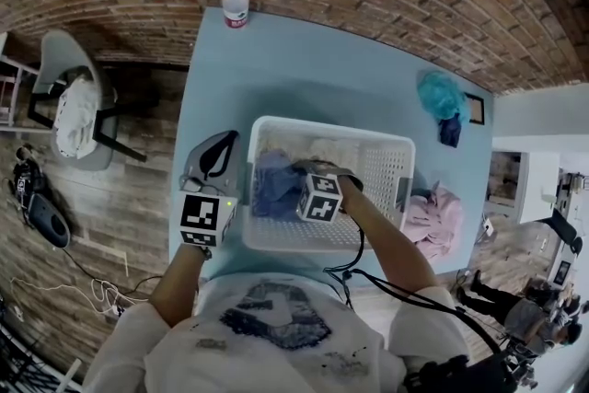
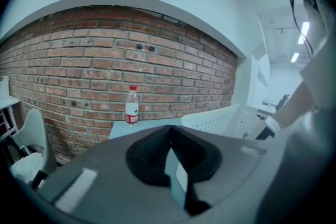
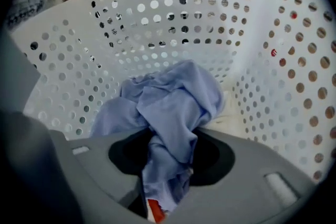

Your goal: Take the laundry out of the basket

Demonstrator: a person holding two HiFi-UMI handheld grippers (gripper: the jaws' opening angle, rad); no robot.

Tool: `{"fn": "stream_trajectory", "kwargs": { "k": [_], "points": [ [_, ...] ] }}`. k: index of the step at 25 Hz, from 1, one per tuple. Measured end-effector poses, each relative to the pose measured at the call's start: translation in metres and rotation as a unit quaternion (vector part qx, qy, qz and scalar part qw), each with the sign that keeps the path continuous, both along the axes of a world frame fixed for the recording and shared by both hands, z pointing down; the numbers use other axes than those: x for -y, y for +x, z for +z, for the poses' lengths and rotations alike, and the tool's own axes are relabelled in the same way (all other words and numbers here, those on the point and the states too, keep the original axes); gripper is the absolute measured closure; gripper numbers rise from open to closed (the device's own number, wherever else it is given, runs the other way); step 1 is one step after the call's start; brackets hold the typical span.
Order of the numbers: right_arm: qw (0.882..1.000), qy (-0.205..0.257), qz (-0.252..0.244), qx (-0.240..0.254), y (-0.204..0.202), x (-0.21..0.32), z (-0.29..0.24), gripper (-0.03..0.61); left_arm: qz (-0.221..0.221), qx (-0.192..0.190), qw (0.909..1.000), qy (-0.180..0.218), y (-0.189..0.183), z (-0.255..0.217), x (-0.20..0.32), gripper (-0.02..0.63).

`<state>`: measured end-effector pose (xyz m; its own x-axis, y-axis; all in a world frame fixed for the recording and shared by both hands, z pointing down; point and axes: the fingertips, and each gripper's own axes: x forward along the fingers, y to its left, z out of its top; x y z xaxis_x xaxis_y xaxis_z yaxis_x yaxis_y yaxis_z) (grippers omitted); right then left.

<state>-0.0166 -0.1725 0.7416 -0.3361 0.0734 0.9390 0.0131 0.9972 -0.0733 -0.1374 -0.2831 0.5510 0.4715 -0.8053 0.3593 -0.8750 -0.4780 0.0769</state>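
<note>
A white perforated laundry basket (image 1: 386, 141) stands in the middle of the light blue table (image 1: 304, 60). Inside it lies a pale blue garment (image 1: 274, 184), with something cream-coloured (image 1: 324, 149) behind it. My right gripper (image 1: 301, 170) reaches down into the basket. In the right gripper view that gripper (image 3: 160, 181) is shut on a bunched fold of the blue garment (image 3: 173, 107), with the basket wall (image 3: 157, 13) behind. My left gripper (image 1: 218, 154) hovers outside the basket's left side. Seen in its own view, the left gripper (image 2: 170, 136) is shut on nothing and points toward the brick wall.
A water bottle (image 1: 236, 1) stands at the table's far edge, also in the left gripper view (image 2: 132, 105). Pink clothes (image 1: 434, 218) lie right of the basket; teal (image 1: 440, 94) and dark blue (image 1: 450, 132) ones lie farther back. A chair (image 1: 75, 106) stands left of the table.
</note>
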Motion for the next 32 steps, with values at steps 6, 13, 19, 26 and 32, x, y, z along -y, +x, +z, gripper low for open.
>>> {"fn": "stream_trajectory", "kwargs": {
  "k": [6,13,19,26,32],
  "points": [
    [1.0,0.003,0.026,0.005,-0.003,0.003,-0.011,0.473,0.0,-0.002,1.0,0.0,-0.001,-0.002,-0.004,0.623],
    [0.995,0.011,0.088,0.047,-0.001,0.018,-0.052,0.488,0.0,-0.003,1.0,0.003,-0.003,-0.006,-0.008,0.623],
    [0.984,0.054,0.145,0.089,0.005,0.033,-0.102,0.489,0.008,-0.001,0.9998,0.018,0.002,-0.02,-0.015,0.623],
    [0.959,0.089,0.226,0.146,0.014,0.038,-0.145,0.489,0.023,0.012,0.9989,0.038,0.011,-0.037,-0.032,0.623],
    [0.921,0.107,0.305,0.22,0.021,0.038,-0.18,0.489,0.032,0.018,0.998,0.051,0.015,-0.052,-0.045,0.623]
  ]
}}
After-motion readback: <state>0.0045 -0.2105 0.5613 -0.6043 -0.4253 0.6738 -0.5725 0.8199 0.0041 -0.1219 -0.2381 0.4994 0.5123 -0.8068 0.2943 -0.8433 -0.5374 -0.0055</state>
